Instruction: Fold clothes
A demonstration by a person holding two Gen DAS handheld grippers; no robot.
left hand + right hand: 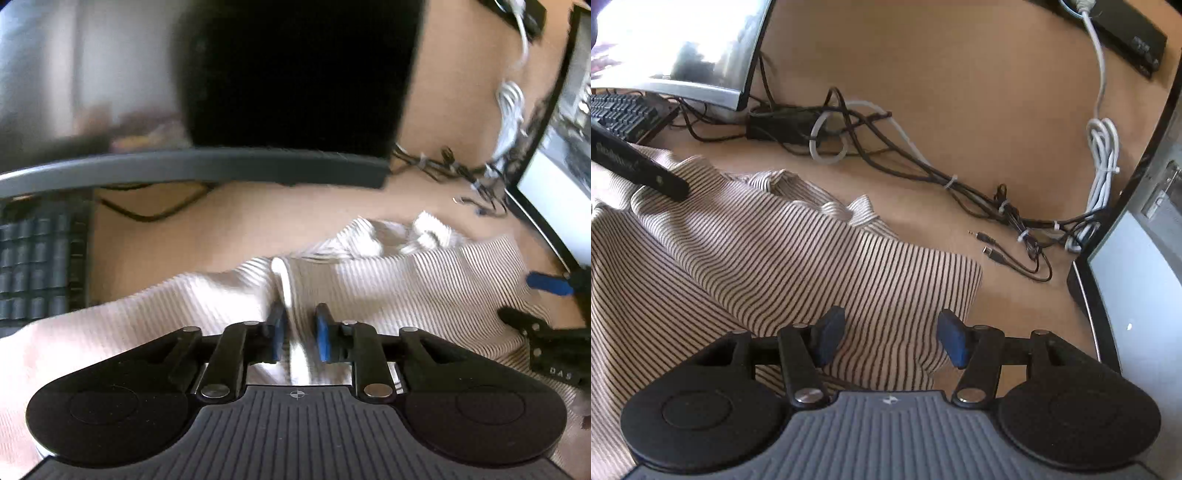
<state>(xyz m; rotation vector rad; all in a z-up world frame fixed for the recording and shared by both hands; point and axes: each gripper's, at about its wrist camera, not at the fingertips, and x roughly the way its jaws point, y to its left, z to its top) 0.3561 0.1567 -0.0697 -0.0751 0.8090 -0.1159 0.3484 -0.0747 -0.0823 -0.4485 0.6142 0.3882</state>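
A cream garment with thin dark stripes (424, 288) lies spread on the tan desk (258, 221), its bunched collar toward the back. My left gripper (300, 332) is down on it, and a raised fold of the cloth fills the narrow gap between its blue pads. In the right wrist view the same garment (775, 258) has its corner under my right gripper (892, 341), which stands open with the pads wide apart above the cloth. A black finger of the left gripper (639, 166) rests on the cloth at the far left.
A dark monitor (295, 74) on a grey base and a keyboard (33, 266) stand behind the garment on the left. A tangle of black and white cables (886, 147) with loose plugs (986, 243) lies beyond the cloth. Another screen (1137, 277) borders the right.
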